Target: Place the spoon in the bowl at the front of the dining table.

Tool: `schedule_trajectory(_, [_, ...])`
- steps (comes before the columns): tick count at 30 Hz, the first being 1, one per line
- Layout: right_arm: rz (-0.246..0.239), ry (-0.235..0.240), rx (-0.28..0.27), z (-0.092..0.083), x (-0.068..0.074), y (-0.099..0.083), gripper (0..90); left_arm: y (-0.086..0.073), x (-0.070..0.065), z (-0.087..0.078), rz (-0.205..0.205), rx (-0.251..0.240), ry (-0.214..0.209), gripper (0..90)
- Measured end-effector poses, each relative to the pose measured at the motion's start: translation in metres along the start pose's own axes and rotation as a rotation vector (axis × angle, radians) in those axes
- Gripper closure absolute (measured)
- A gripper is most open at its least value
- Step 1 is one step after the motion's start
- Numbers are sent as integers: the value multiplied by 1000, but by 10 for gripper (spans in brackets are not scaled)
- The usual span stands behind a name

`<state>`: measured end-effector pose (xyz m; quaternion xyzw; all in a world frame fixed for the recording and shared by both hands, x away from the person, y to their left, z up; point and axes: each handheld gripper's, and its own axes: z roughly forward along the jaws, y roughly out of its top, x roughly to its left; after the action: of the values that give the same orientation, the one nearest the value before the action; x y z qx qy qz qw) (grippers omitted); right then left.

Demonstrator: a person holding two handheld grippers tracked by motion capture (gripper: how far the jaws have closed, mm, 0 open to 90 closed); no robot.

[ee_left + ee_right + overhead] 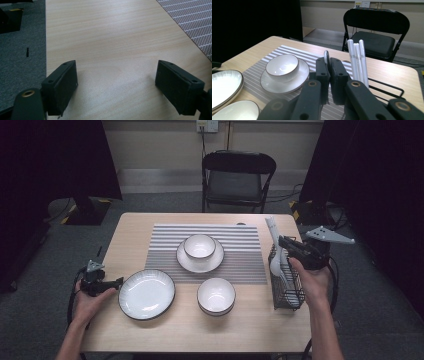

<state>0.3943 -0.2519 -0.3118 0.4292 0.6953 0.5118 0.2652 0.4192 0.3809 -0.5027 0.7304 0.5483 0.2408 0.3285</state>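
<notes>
Off-task items: wooden surface (150,325) carries a striped placemat (165,260), with a small bowl (200,246) sitting on a saucer (186,262) at its centre. Near my edge, a ribbed plate (146,294) and second bowl (216,295) side by side; black folding chair (238,176) beyond the far edge.

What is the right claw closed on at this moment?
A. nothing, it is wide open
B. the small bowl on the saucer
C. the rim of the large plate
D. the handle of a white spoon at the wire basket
D: the right claw is shut on the thin white spoon at the wire basket.
</notes>
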Motion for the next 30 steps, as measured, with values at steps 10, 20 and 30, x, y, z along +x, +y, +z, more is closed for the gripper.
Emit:
schedule_trajectory(10, [3, 38, 4, 14, 9, -1, 865, 0, 0, 0, 0, 0, 0, 176])
schedule_trajectory(20, [4, 68, 11, 24, 16, -3, 866, 0, 0, 0, 0, 0, 0, 176])
schedule_trajectory(30, [2, 79, 5, 29, 20, -2, 866, 0, 0, 0, 0, 0, 0, 175])
